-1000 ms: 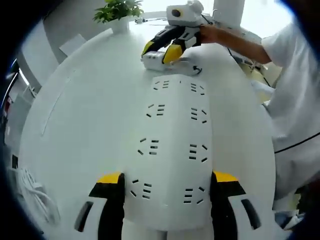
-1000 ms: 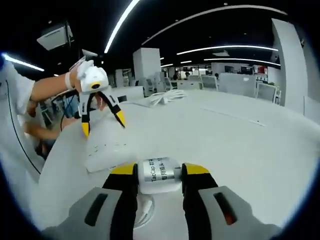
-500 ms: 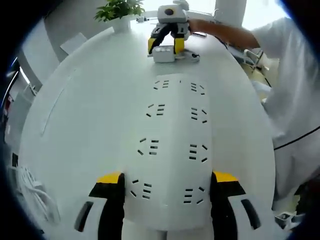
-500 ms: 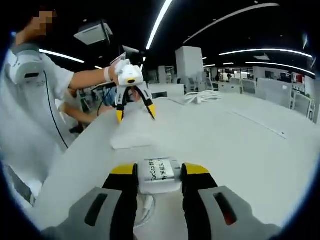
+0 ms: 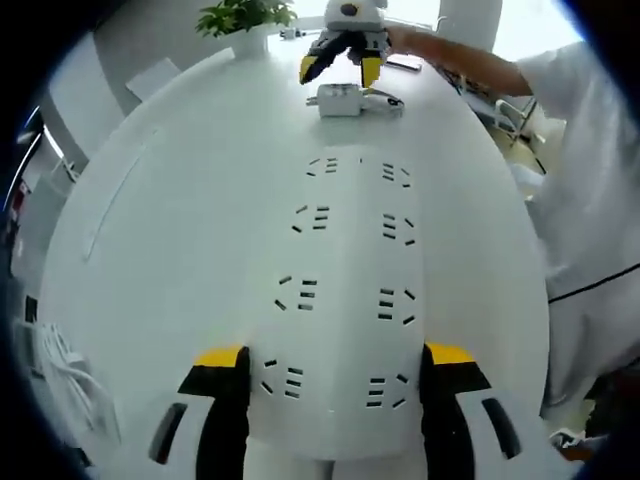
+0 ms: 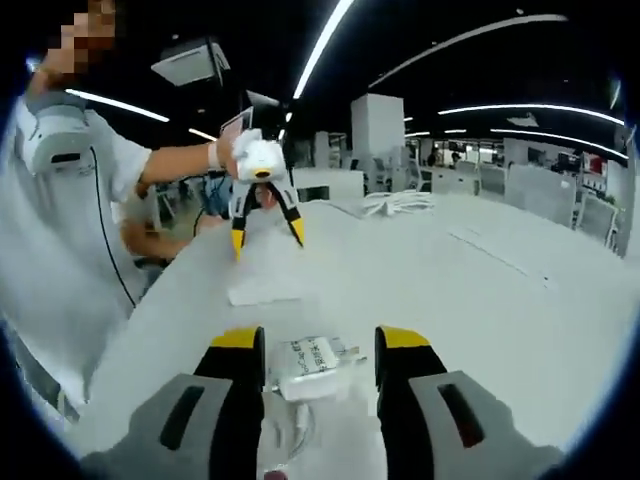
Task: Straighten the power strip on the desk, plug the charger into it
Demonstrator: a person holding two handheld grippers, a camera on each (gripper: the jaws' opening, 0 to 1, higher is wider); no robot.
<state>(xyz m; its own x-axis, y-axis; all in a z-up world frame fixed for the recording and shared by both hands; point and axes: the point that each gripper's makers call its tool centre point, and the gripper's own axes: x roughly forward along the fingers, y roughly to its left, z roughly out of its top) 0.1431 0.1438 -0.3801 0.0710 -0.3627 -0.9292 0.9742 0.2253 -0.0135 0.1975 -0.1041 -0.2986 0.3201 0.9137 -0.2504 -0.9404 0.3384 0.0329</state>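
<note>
White plastic dominates the left gripper view: the power strip (image 5: 345, 300) lies flat on the white table (image 5: 170, 230), its rows of sockets running away from me. My left tool (image 5: 335, 375) stands spread, a yellow-tipped jaw on either side of the strip's near end, and I cannot tell whether the jaws touch it. At the far left edge, a coil of white cable (image 5: 60, 365) rests on the table. Beyond the strip's far end sits the charger (image 5: 340, 98), with my right tool (image 5: 342, 68) hovering just above it, jaws apart. A potted plant (image 5: 245, 18) stands behind, to the left, and my white sleeve (image 5: 590, 170) fills the right side.

In the right gripper view, my left tool (image 6: 264, 232) hangs over the power strip (image 6: 264, 292) at centre left, jaws wide. Nearer, my right tool (image 6: 322, 345) is open, and the charger (image 6: 314, 365) lies loose on the table (image 6: 470, 290) between the jaws, its label facing up. Further back, another coil of white cable (image 6: 398, 204) lies on the table.
</note>
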